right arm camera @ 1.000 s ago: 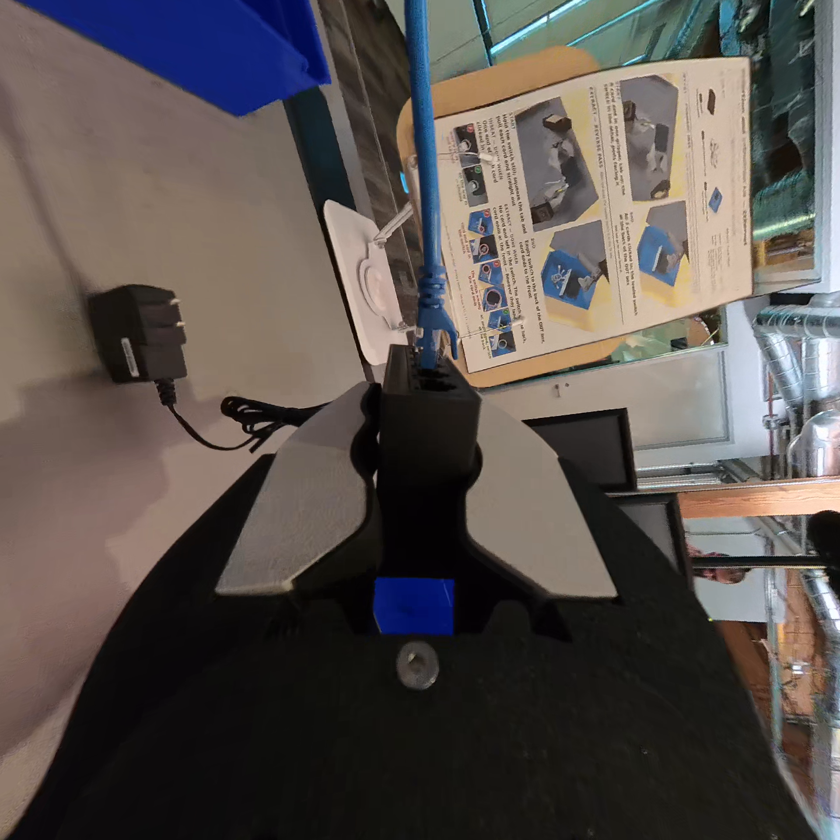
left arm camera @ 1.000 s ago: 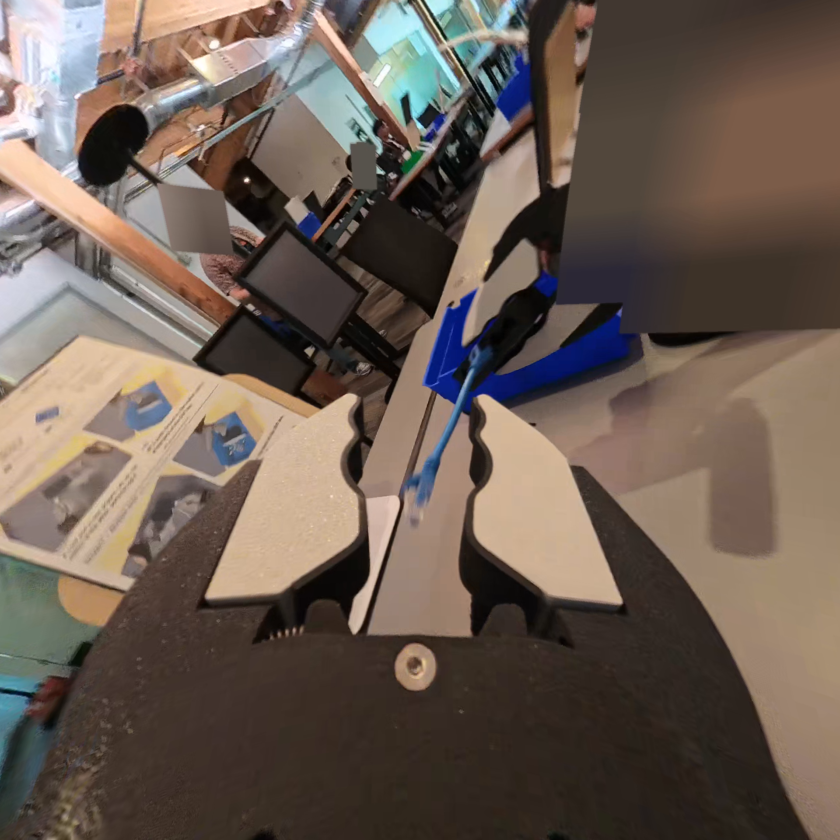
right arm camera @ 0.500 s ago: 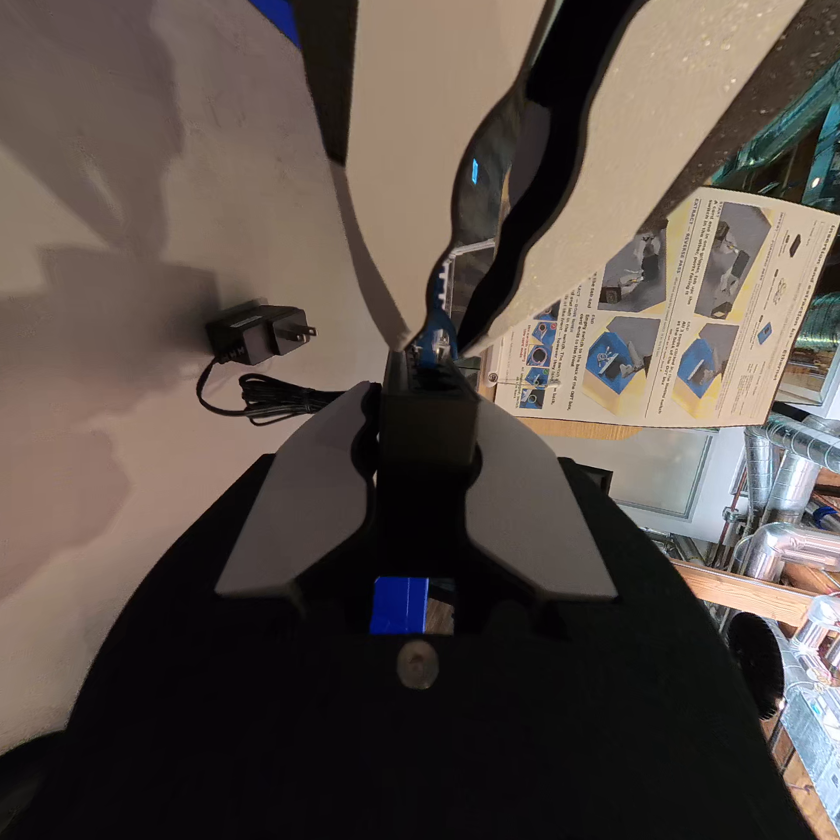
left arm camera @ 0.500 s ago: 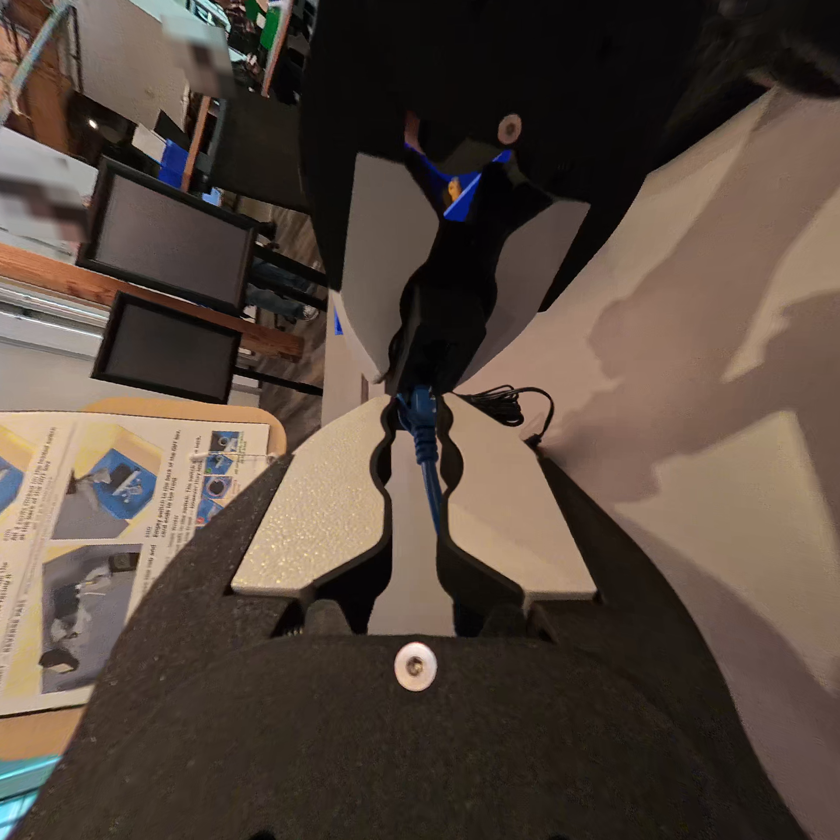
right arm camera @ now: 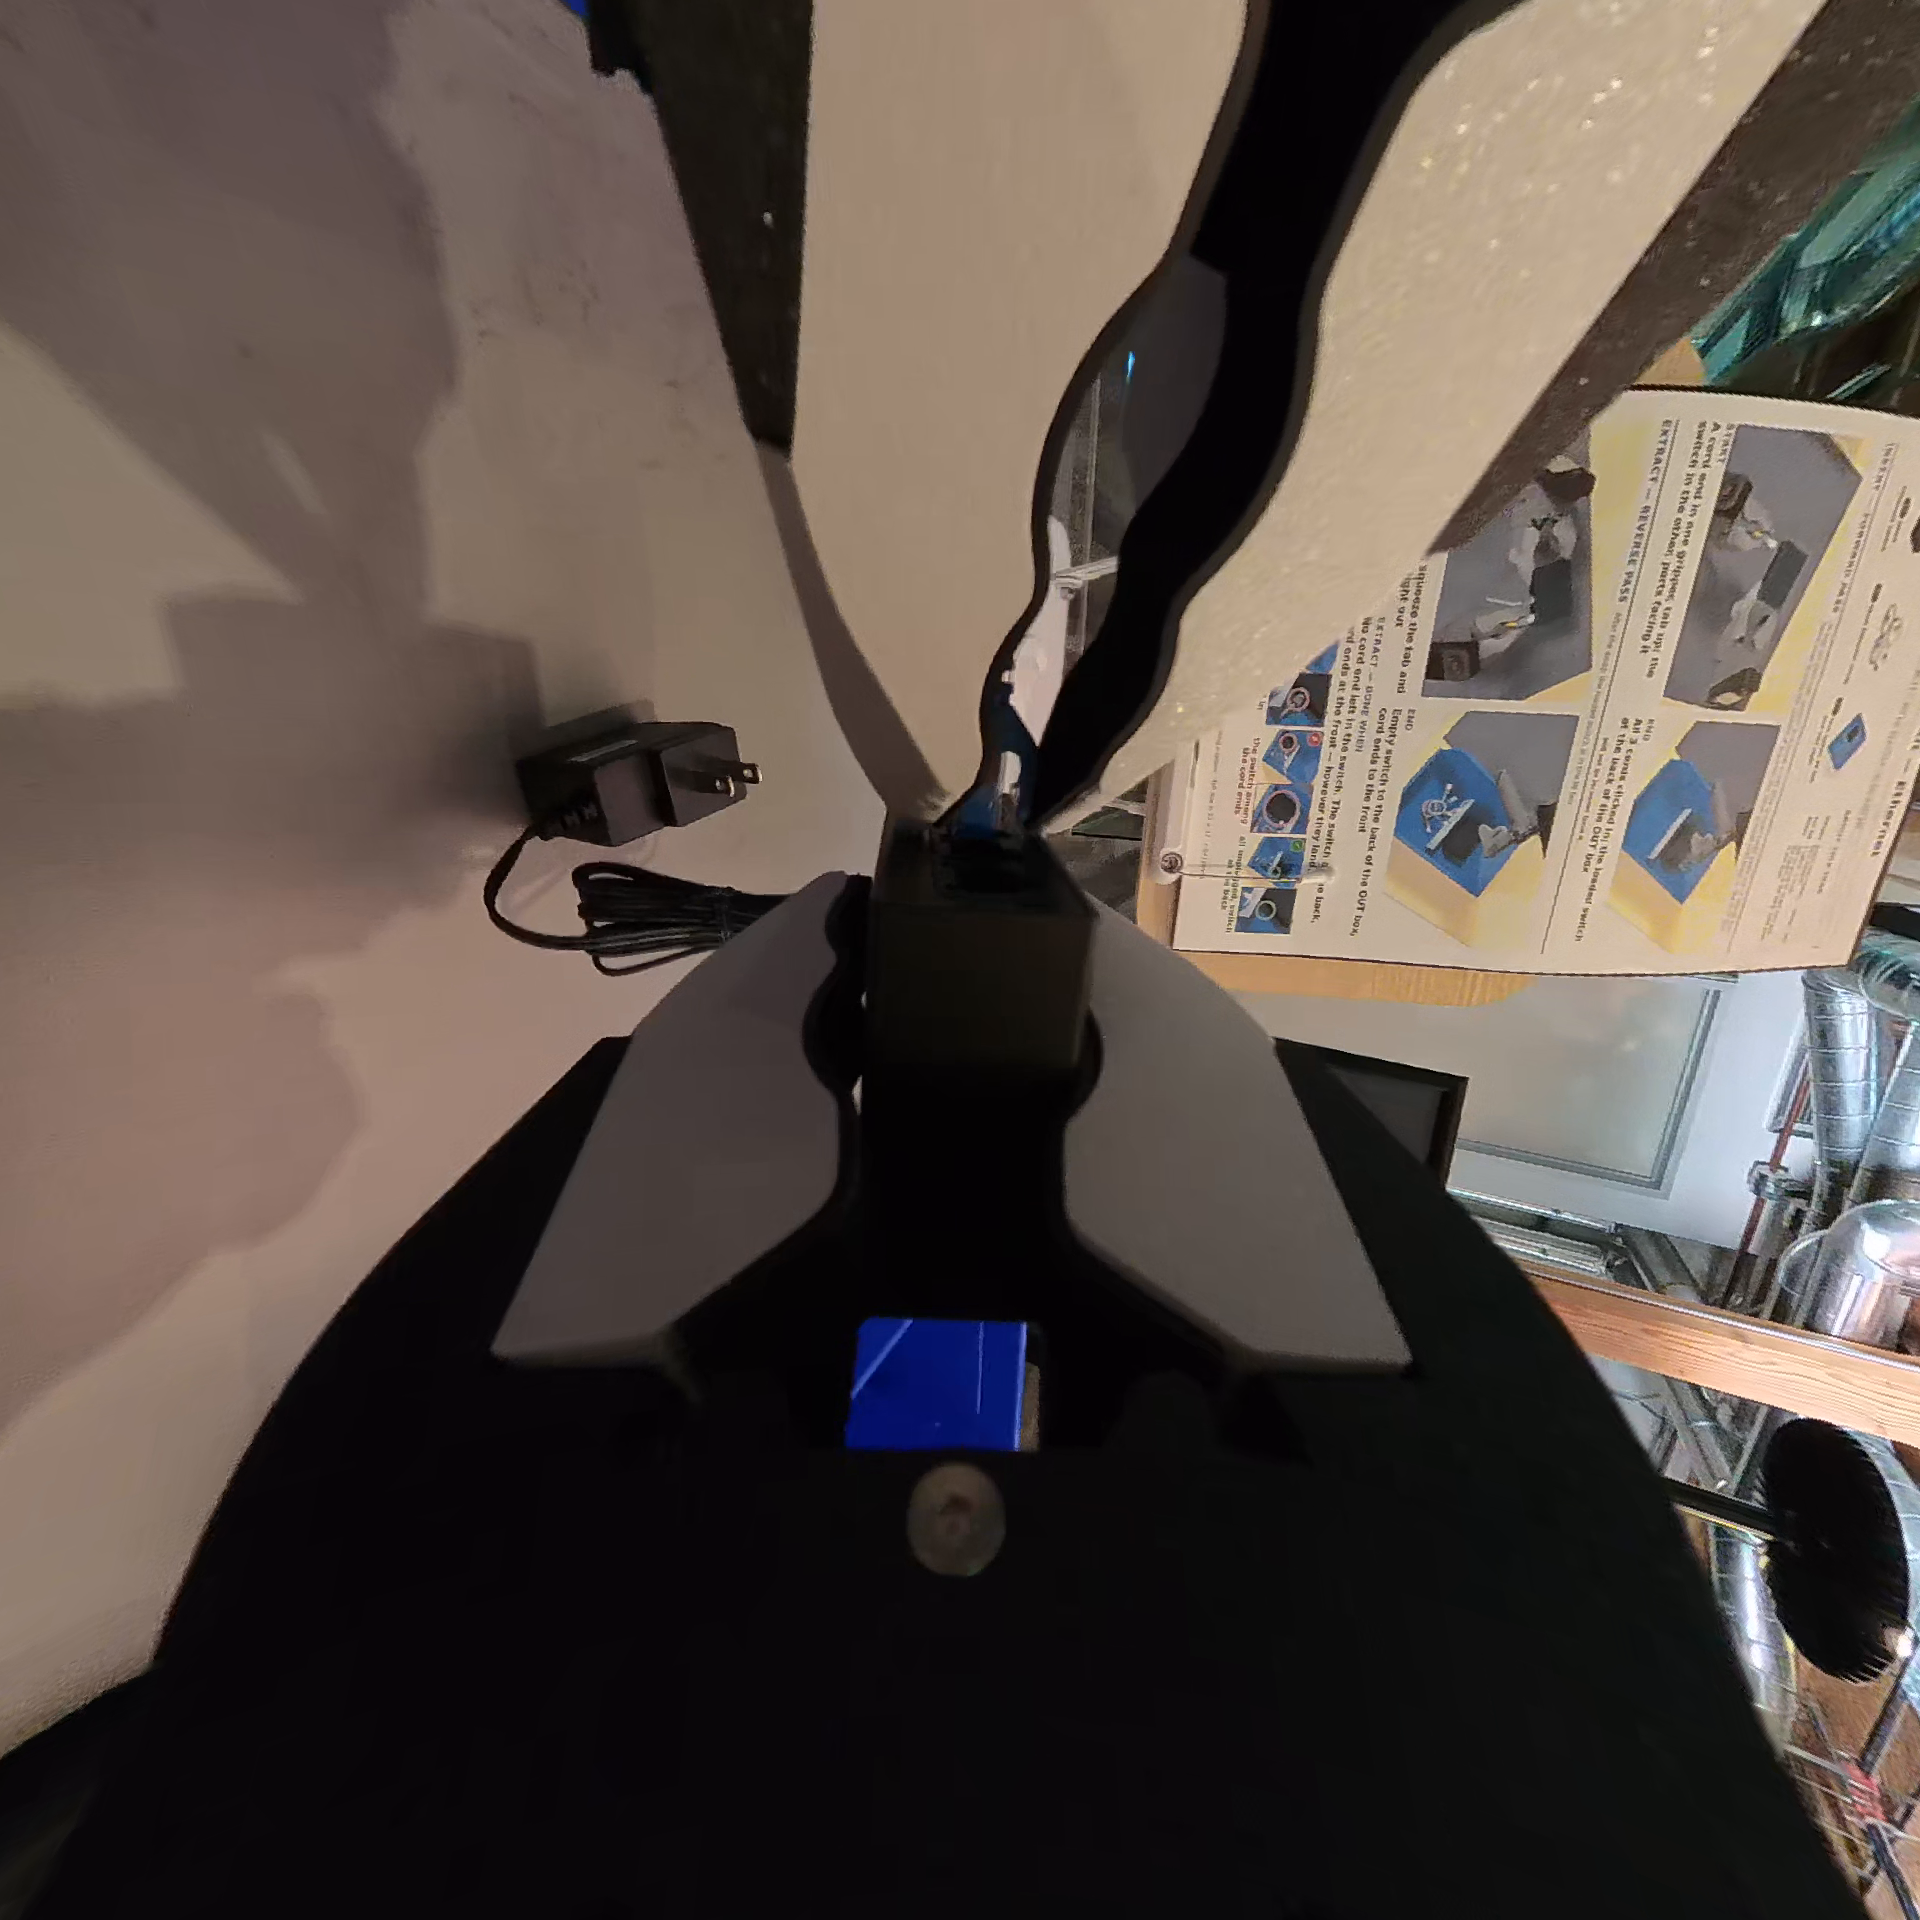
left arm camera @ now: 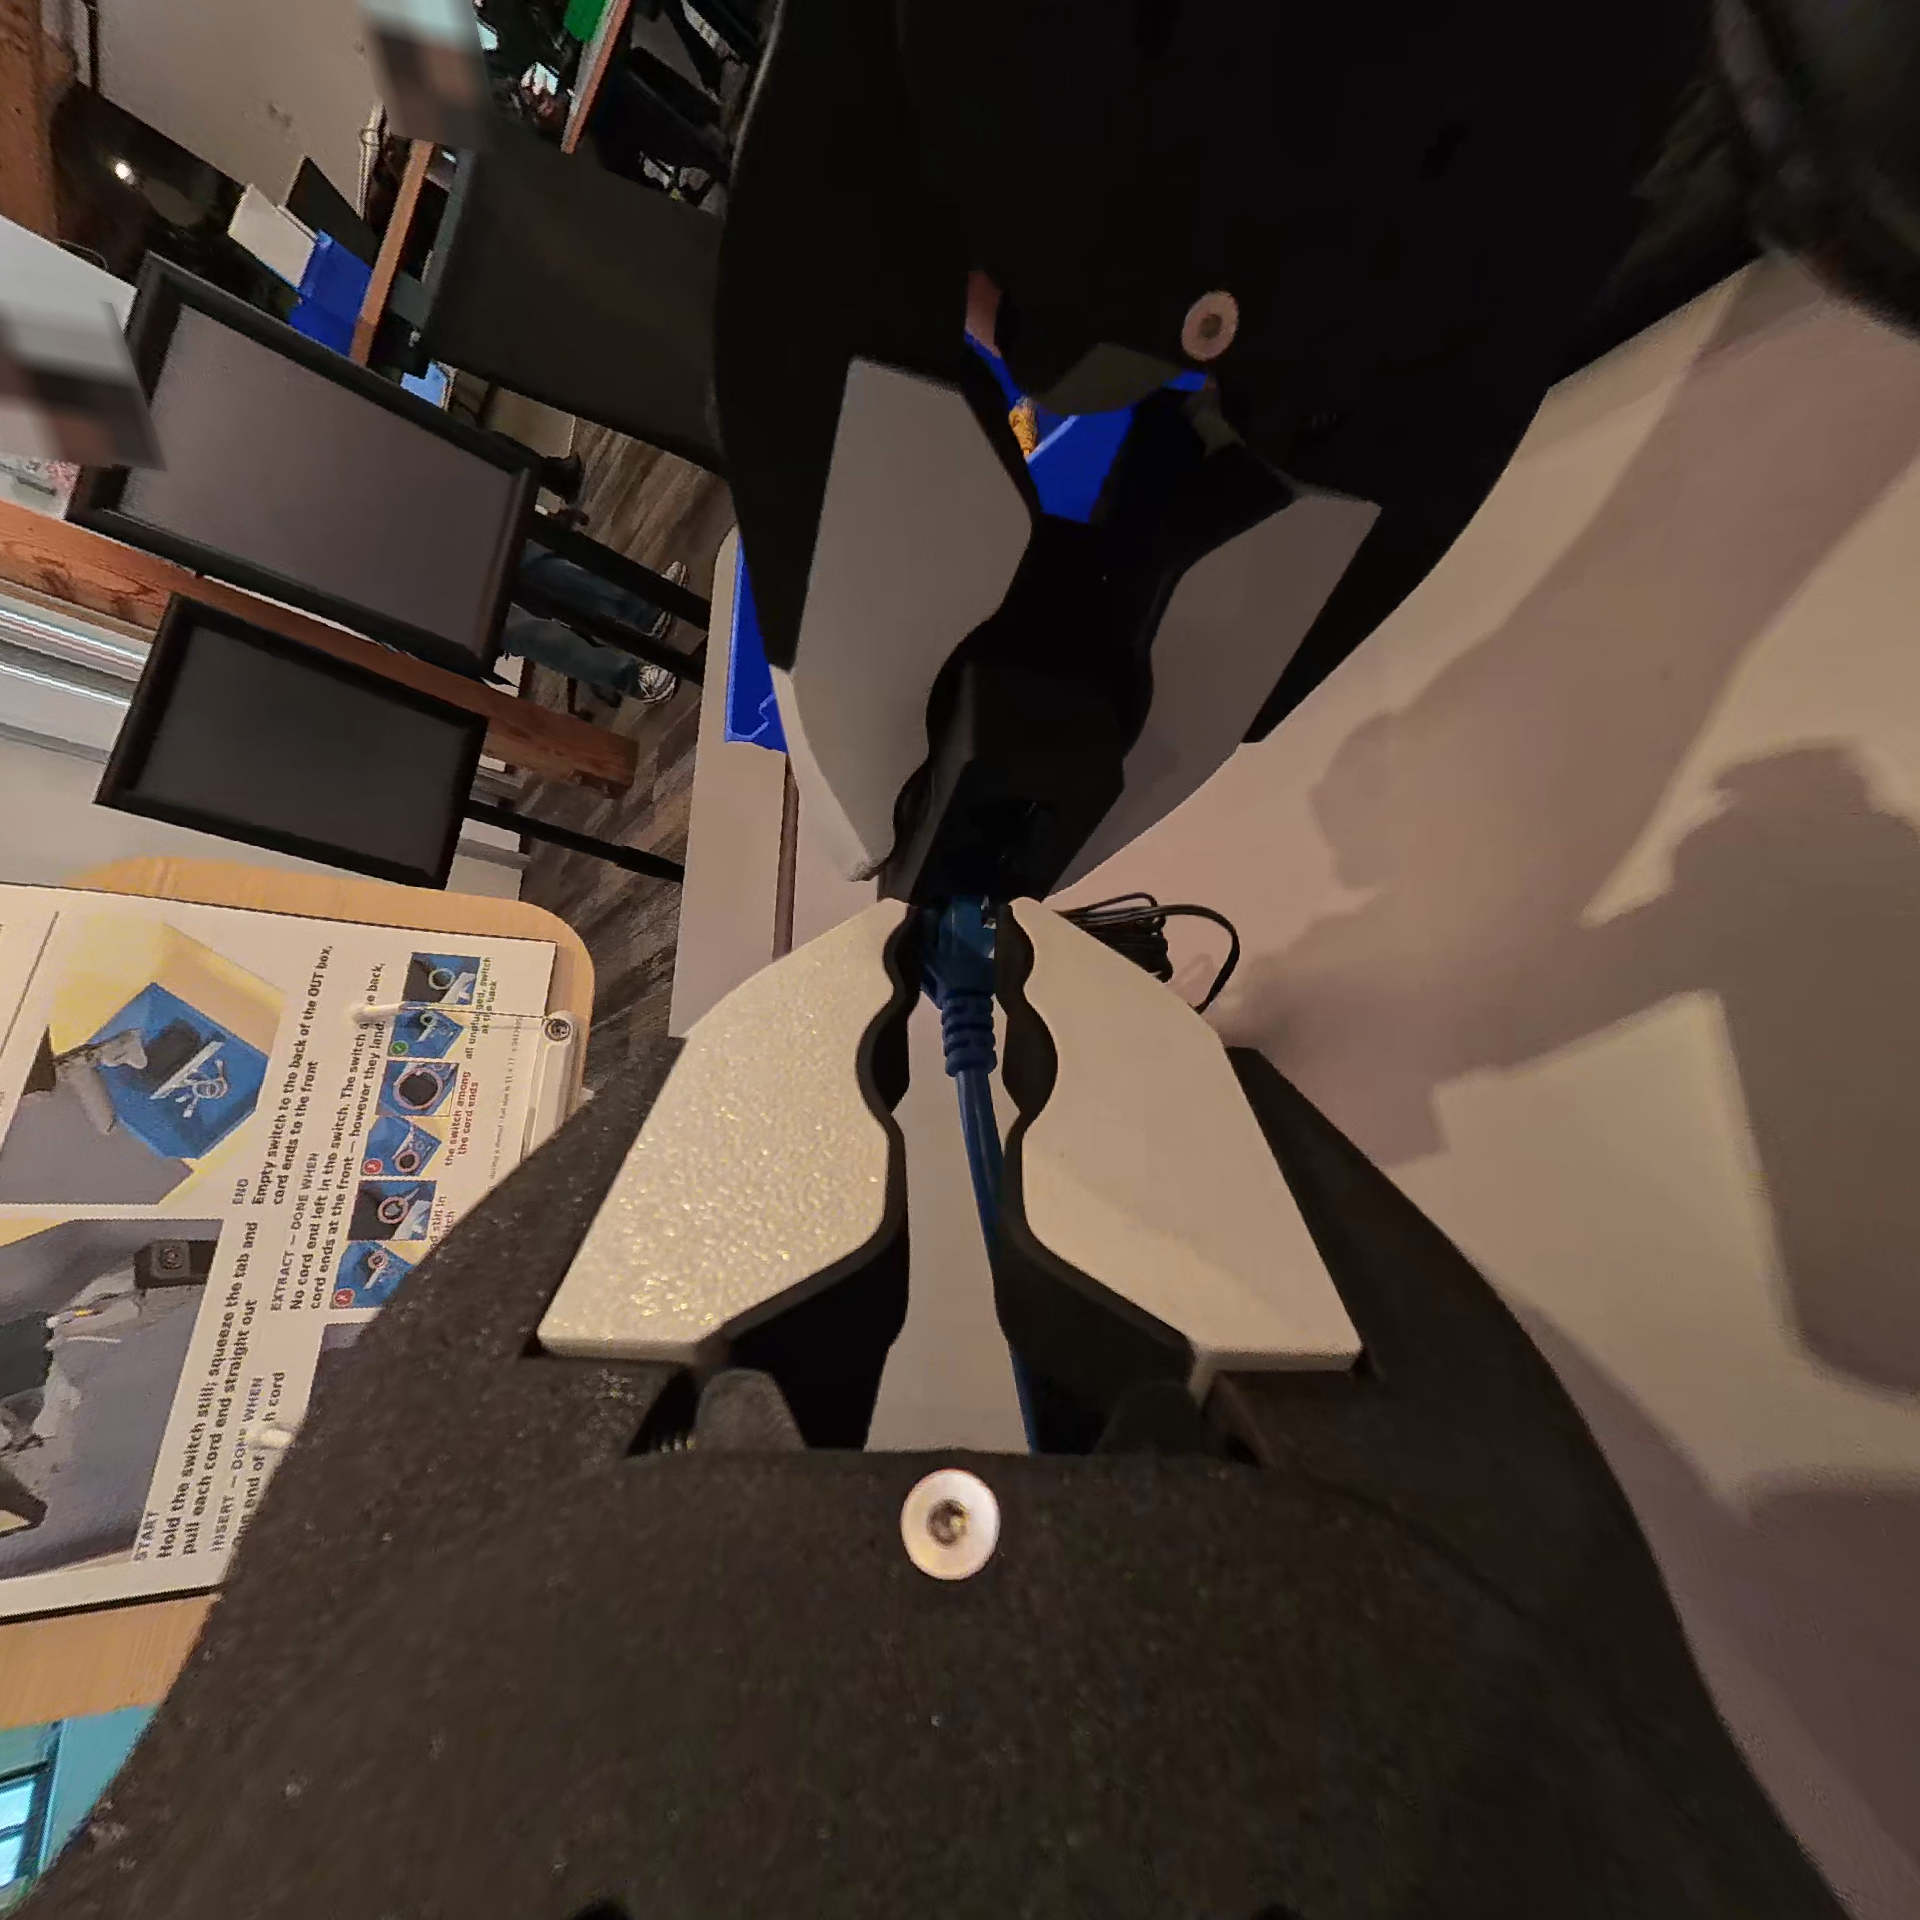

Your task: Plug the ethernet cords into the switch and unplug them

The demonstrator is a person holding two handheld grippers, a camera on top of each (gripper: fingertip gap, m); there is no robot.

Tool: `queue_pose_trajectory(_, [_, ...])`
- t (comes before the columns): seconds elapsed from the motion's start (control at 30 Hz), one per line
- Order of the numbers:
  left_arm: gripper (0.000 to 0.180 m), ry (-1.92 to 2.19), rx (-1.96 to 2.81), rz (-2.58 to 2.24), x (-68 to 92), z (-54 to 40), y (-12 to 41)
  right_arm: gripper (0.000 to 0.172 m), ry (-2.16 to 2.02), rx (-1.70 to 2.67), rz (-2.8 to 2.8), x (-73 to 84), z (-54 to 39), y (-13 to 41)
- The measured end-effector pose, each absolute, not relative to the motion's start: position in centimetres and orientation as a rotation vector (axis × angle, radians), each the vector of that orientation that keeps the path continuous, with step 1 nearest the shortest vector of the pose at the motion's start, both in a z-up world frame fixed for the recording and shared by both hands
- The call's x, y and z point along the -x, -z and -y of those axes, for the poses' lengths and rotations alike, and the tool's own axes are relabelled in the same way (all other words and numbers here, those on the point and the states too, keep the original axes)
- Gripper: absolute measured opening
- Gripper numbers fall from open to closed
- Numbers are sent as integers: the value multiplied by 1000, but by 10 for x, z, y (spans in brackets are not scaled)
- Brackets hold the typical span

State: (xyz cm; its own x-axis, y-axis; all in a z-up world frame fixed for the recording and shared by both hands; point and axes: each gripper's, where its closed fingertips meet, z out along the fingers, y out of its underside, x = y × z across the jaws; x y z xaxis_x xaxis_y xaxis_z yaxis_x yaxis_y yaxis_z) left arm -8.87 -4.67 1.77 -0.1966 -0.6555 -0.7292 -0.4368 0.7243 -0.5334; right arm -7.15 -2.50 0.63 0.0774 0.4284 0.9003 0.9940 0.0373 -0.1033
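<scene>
Since a second ago the left gripper (left arm camera: 961, 935) has swung in from a wide spread and narrowed its jaws onto the blue ethernet cord (left arm camera: 971, 1049), both fingers (left arm camera: 790, 1091) pinching the plug just at the port. Nearest in the other view, the right gripper (right arm camera: 971, 935) clamps the black switch (right arm camera: 977, 966) between its pads, ports facing forward, the cord's plug seated in one. Beyond, on the pale table (right arm camera: 260, 1039), lie a black power adapter (right arm camera: 634, 779) and its bundled wire; an instruction sheet (right arm camera: 1621, 727) stands farther off.
</scene>
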Motion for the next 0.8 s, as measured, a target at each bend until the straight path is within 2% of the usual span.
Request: queue_pose_trajectory(0.8, [15, 295, 796, -1854, 94, 58, -25, 31, 891, 1500, 1482, 75, 35, -13])
